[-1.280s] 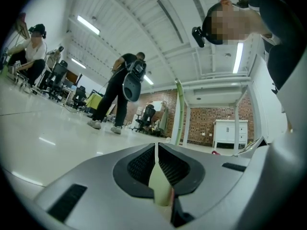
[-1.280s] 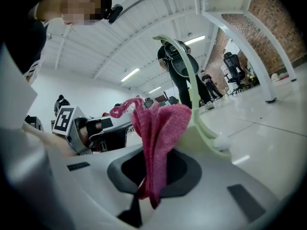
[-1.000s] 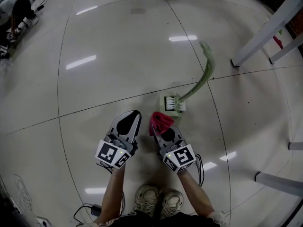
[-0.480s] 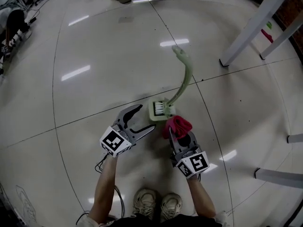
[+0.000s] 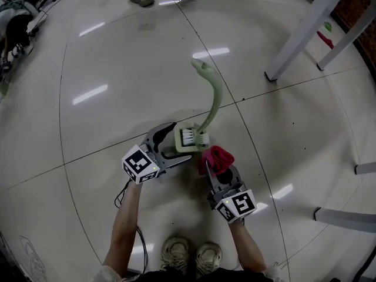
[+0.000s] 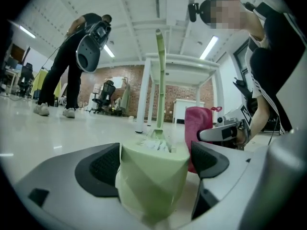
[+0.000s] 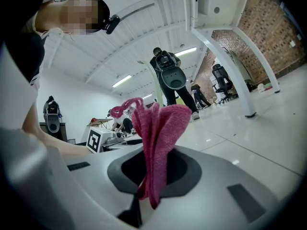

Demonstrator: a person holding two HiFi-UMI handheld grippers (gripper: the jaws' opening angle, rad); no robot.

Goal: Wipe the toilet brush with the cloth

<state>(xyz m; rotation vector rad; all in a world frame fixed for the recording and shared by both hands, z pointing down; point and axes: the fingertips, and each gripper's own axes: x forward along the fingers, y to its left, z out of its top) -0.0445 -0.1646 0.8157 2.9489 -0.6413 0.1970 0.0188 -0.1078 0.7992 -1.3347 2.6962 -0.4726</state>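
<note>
left gripper [image 5: 179, 143] has just been opening wide around the base [image 5: 189, 138] of the brush [image 5: 212, 98] on the floor [image 5: 117, 51], no squeeze yet. right gripper [image 5: 218, 169] is pinching the soft cloth [image 5: 216, 157]. brush is looking light and stiff, so the base seems the grab spot.

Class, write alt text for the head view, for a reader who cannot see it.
Seen from above, the left gripper, whose jaws have just been opening, straddles the green holder of a toilet brush standing on a shiny floor. Beside it, the right gripper is shut on a red cloth.
</note>
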